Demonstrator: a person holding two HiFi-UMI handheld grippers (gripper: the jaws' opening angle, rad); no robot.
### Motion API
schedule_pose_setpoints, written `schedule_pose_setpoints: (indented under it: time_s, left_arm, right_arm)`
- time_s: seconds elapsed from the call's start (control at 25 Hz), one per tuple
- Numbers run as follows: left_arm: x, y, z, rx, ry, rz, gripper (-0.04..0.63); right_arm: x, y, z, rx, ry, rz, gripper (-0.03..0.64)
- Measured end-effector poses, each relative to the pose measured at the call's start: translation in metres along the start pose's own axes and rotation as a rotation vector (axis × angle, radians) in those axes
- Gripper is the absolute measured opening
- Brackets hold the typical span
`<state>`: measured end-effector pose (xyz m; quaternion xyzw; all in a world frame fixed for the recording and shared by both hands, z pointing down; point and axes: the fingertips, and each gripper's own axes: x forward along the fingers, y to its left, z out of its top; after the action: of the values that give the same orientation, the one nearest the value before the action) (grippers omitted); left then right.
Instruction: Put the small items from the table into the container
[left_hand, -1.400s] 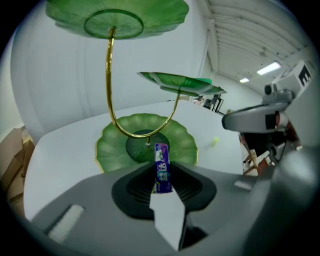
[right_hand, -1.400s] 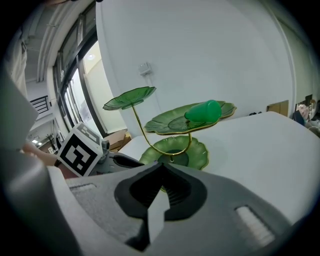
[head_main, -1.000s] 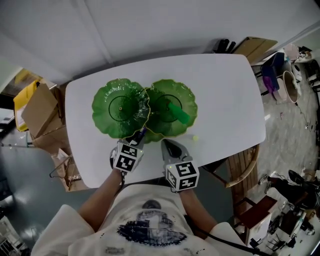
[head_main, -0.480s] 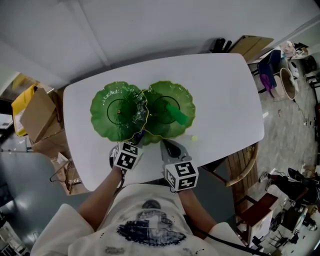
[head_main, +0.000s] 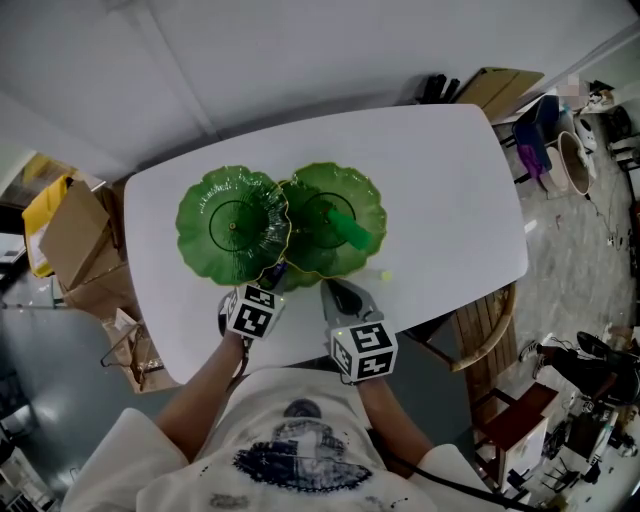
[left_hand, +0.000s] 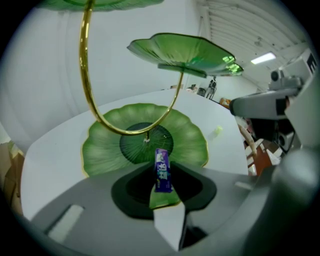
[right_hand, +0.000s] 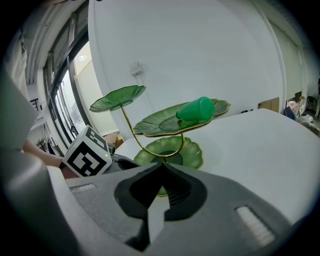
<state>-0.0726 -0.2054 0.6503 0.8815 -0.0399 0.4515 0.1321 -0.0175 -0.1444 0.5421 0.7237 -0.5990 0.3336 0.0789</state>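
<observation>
Little has moved since a second ago: both grippers keep their places at the near edge of the counter (head_main: 450, 200), and only the framing has drifted slightly.

Item 1, left gripper (head_main: 278, 275). Jaws partly closed, clamped on the lower end of a purple wrapped stick (left_hand: 161, 171), which stands upright and edge-on between them. It is poised just over the near rim of the lowest dish (left_hand: 145, 145).

Item 2, right gripper (right_hand: 161, 167). Jaws fully together, nothing in them; resting beside the left one, pointed toward the stand.

Item 3, container: a green tiered stand (head_main: 280, 215) of leaf-shaped dishes on a curved gold stem (left_hand: 86, 75). A green cylinder (right_hand: 196, 110) already lies on the middle dish (right_hand: 160, 125).

Item 4, small yellow-green piece (head_main: 386, 276), loose on the counter to the right of the stand, apart from both grippers.

Handling notes. The stick looks light, thin and fairly stiff, with a slick wrapper; gripped at one end it may pivot, so a hold nearer its middle would likely be steadier. The loose piece appears tiny and light and may skid or roll; a pinch across its middle from above seems best.
</observation>
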Motion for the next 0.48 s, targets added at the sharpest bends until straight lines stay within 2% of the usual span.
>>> schedule_pose_setpoints:
  time_s: [0.48]
  left_arm:
    - [-0.014, 0.005, 0.008, -0.014, -0.054, 0.045, 0.089]
  right_arm:
    - [-0.011, 0.001, -0.004, -0.017, -0.002, 0.016, -0.002]
